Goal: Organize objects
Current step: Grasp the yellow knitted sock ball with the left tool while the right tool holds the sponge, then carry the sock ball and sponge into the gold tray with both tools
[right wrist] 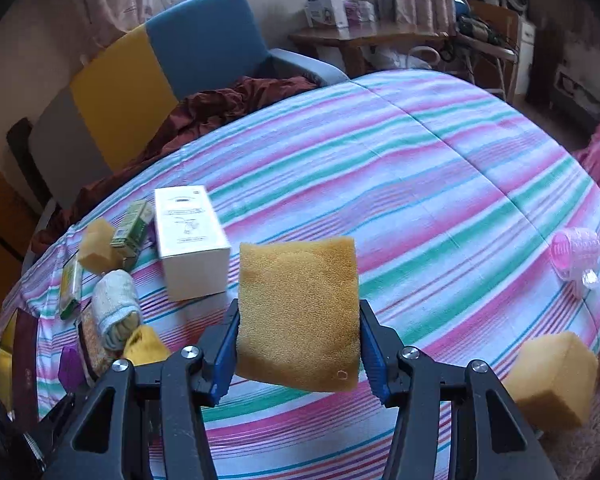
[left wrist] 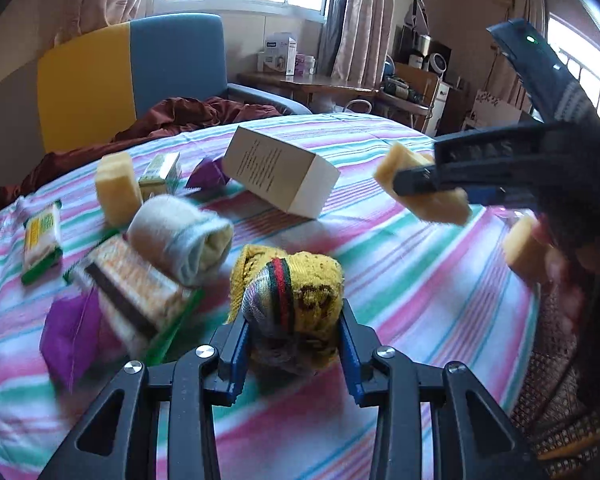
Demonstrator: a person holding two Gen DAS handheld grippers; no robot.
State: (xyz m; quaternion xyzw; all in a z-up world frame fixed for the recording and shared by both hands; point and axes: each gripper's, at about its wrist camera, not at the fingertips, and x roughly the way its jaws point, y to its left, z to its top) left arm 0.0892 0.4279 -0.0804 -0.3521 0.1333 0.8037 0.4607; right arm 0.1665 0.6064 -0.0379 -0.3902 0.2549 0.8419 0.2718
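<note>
Fig.: left tongs [left wrist: 294, 334] pinched the yellow sock ball [left wrist: 296, 300] on the striped bed [left wrist: 400, 264], just in front of the white box [left wrist: 280, 170]; right tongs [right wrist: 298, 344] clamped a sponge [right wrist: 298, 312] held above the bed, right of that box. Risk, as judged: the sock ball was soft w/ loose folds, so a shallow grip could slip or let it unroll on lifting. The white rolled sock [left wrist: 184, 238] lay near enough to the left to be nudged.
</note>
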